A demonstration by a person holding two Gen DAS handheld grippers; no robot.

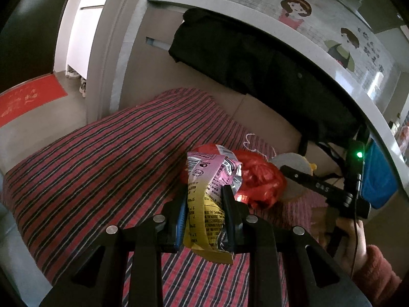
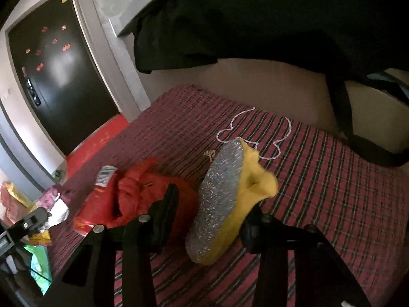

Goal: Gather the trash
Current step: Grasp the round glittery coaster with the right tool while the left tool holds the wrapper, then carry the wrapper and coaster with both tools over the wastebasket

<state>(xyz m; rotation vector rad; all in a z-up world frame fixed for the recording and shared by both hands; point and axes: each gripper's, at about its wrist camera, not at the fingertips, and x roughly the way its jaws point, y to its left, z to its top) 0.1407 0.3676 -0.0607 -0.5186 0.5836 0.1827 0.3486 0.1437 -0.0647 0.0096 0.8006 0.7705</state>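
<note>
Two claws grip trash: left claw (image 1: 204, 199) clamps a pink-yellow wrapper (image 1: 204, 192), right claw (image 2: 212, 204) pinches a silver-yellow disc (image 2: 219, 199).

Glossy foil wrapper (image 1: 204, 194), woven cloth (image 1: 102, 153)

Bed cover (image 1: 102, 158): red, dark and white stripes, plaid weave in right wrist view.
Snack wrapper (image 1: 207, 192): pink top, yellow lower half, black print, silver inner foil.
Plastic bag (image 2: 138, 192): red, crumpled.
Second wrapper (image 2: 99, 192): red, white barcode patch.
Round pad (image 2: 217, 199): silver glitter face, yellow backing.
Cord (image 2: 255, 138): white.
Hanging garment (image 1: 255, 69): black.
Door (image 2: 61, 76): black, red stickers.
Floor mat (image 1: 28, 99): red.
Sleeve (image 1: 375, 268): dusty pink-red.
</note>
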